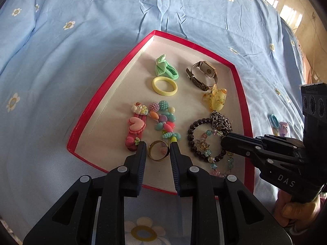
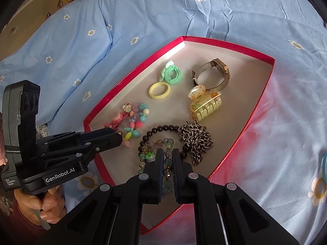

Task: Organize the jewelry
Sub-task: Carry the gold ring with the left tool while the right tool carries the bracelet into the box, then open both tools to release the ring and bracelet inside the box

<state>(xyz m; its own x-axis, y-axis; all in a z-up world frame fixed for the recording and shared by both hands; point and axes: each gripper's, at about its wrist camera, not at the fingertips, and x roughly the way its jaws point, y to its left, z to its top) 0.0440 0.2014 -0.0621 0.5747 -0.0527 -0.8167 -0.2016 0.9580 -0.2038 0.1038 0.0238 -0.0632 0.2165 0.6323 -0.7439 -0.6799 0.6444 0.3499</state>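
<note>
The left hand-held gripper (image 1: 157, 146) stands narrowly parted with a plain gold metal ring (image 1: 158, 150) lying between its fingertips, inside the shallow red-rimmed cardboard box (image 1: 98, 98) on the blue flowered bedsheet (image 1: 61, 51). The right hand-held gripper (image 2: 168, 153) is nearly closed over a pastel glass-bead bracelet (image 2: 166, 143), though I cannot tell whether it pinches it. Just beyond it lie a dark round-bead bracelet (image 2: 161, 128) and a silver chain heap (image 2: 194, 140). Likely risks: the ring skidding away, or beads snagging the chain.
</note>
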